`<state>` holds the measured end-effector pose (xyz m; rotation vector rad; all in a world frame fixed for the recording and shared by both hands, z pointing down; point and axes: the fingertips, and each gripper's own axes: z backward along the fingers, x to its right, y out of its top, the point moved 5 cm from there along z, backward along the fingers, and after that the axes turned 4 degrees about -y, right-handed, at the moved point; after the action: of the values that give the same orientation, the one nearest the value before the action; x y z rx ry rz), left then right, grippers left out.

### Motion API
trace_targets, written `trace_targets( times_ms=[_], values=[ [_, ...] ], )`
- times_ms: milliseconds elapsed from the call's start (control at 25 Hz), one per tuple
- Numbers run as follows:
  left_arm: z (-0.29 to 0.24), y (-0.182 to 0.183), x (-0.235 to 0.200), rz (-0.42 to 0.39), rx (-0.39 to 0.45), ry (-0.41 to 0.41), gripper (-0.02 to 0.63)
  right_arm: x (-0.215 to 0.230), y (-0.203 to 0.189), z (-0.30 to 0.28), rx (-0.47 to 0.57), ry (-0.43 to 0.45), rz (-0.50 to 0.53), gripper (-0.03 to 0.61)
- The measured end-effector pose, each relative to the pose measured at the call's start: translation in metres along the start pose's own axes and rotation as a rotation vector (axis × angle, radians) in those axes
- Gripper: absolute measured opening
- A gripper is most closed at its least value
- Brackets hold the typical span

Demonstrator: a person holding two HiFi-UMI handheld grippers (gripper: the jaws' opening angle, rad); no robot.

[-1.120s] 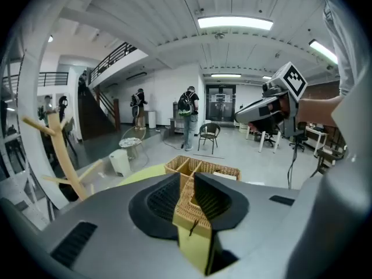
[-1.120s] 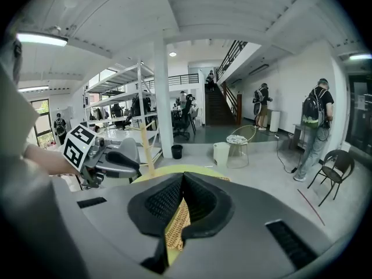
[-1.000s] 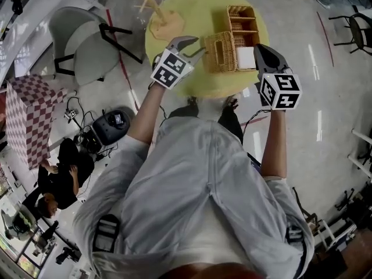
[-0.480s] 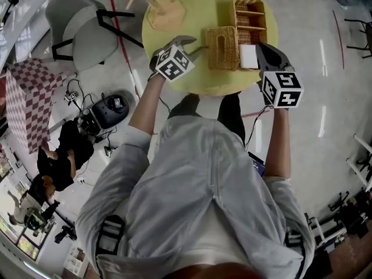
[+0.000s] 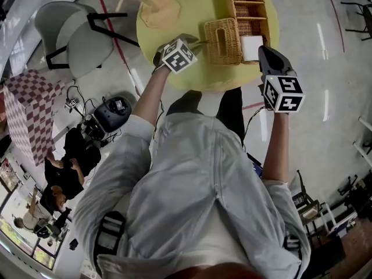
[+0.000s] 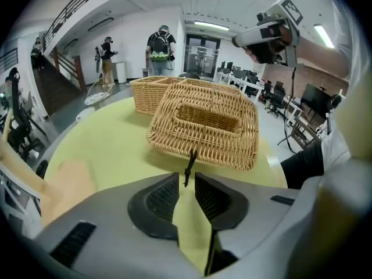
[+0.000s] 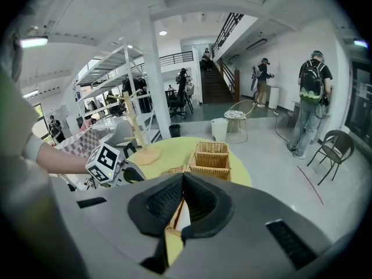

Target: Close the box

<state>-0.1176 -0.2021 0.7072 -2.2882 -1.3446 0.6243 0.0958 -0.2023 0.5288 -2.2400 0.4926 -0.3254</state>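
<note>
A wicker box (image 5: 222, 39) stands on the round yellow table (image 5: 192, 4). Its slotted lid (image 6: 209, 121) is tilted up towards me in the left gripper view. A thin dark cord (image 6: 189, 166) hangs from the lid's front edge. My left gripper (image 5: 196, 44) (image 6: 186, 176) is at that edge, jaws closing, with the cord between the tips and a narrow gap still showing. My right gripper (image 5: 266, 52) (image 7: 183, 176) hovers at the table's right rim near the box, fingertips together and empty. A white square thing (image 5: 251, 47) lies beside the lid.
An open wicker tray with compartments (image 5: 249, 10) sits behind the box. A wooden stand (image 5: 157, 7) occupies the table's left part. A grey chair (image 5: 75, 34) and a checkered box (image 5: 26, 109) stand on the floor to the left. People stand around the hall.
The table has slid up and slightly left in the head view. My left gripper stays at the lid's edge. The right gripper has drawn back a little from the box.
</note>
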Motion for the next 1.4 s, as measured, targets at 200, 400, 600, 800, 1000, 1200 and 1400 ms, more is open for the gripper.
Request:
trace_targets(
  times_ms=[200, 400, 600, 800, 1000, 1200, 1400],
  values=[
    [-0.008, -0.003, 0.000, 0.025, 0.031, -0.010, 0.071, -0.002, -0.006, 0.006, 0.003, -0.042, -0.032, 0.023],
    [-0.003, 0.002, -0.002, 0.033, 0.066, 0.006, 0.042, -0.003, -0.009, 0.015, 0.010, -0.072, -0.049, 0.023],
    [0.014, 0.015, 0.000, 0.061, 0.142, 0.018, 0.038, -0.001, -0.009, 0.023, 0.030, -0.084, -0.079, 0.023],
    [0.037, 0.029, 0.005, 0.061, 0.180, 0.039, 0.038, 0.002, 0.002, 0.034, 0.067, -0.091, -0.093, 0.023],
    [0.075, 0.055, 0.009, 0.086, 0.242, 0.072, 0.038, 0.014, 0.015, 0.051, 0.103, -0.085, -0.101, 0.023],
    [0.105, 0.093, 0.020, 0.050, 0.280, 0.092, 0.038, 0.027, 0.034, 0.063, 0.144, -0.067, -0.098, 0.023],
    [0.117, 0.140, 0.039, 0.016, 0.332, 0.091, 0.038, 0.046, 0.047, 0.072, 0.164, -0.027, -0.101, 0.023]
  ],
)
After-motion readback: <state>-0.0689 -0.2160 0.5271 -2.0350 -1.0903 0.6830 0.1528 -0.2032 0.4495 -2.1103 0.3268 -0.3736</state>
